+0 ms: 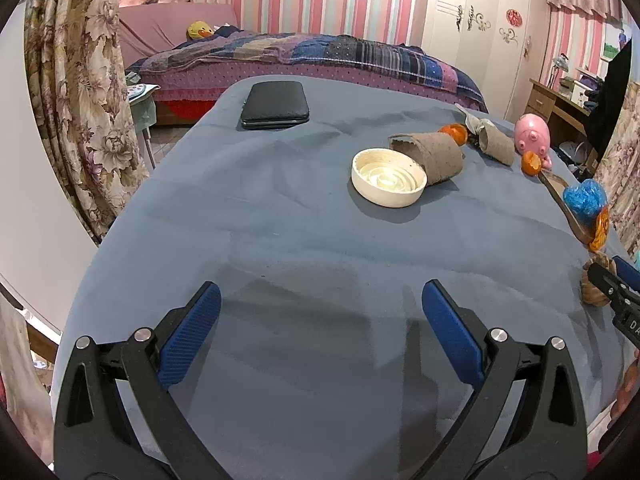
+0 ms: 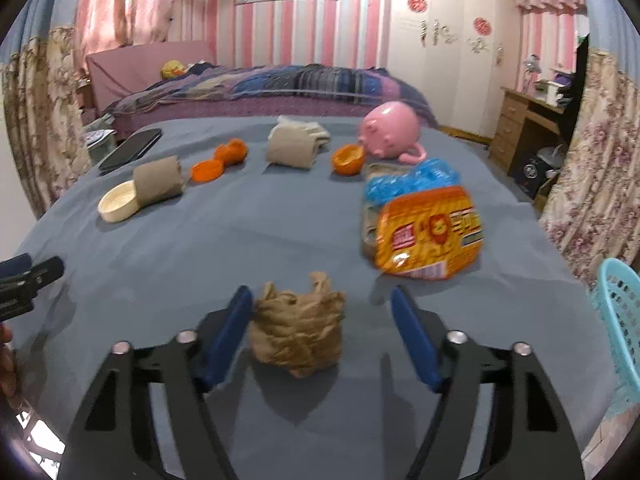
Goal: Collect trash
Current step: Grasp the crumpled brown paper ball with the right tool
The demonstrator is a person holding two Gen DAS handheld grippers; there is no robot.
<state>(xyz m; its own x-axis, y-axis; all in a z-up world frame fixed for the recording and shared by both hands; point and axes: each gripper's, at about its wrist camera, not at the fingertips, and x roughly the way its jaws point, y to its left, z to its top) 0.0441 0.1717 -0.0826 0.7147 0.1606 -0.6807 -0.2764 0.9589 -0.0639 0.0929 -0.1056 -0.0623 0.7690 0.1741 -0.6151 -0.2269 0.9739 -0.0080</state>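
A crumpled brown paper cup (image 2: 298, 332) stands on the blue cloth between the open fingers of my right gripper (image 2: 322, 322); its left side is close to the left finger. It also shows in the left wrist view (image 1: 594, 284) at the right edge. My left gripper (image 1: 320, 320) is open and empty over bare cloth. Further trash lies beyond: orange peels (image 2: 349, 159), two brown paper cups on their sides (image 2: 158, 180) (image 2: 292, 145), an orange snack wrapper (image 2: 430, 234) and crumpled blue plastic (image 2: 412, 180).
A cream round lid (image 1: 388, 178) lies by a paper cup. A black phone case (image 1: 276, 105) sits at the far left, a pink pig toy (image 2: 390, 130) at the far right. A turquoise basket (image 2: 620, 320) stands off the table's right edge. A bed lies behind.
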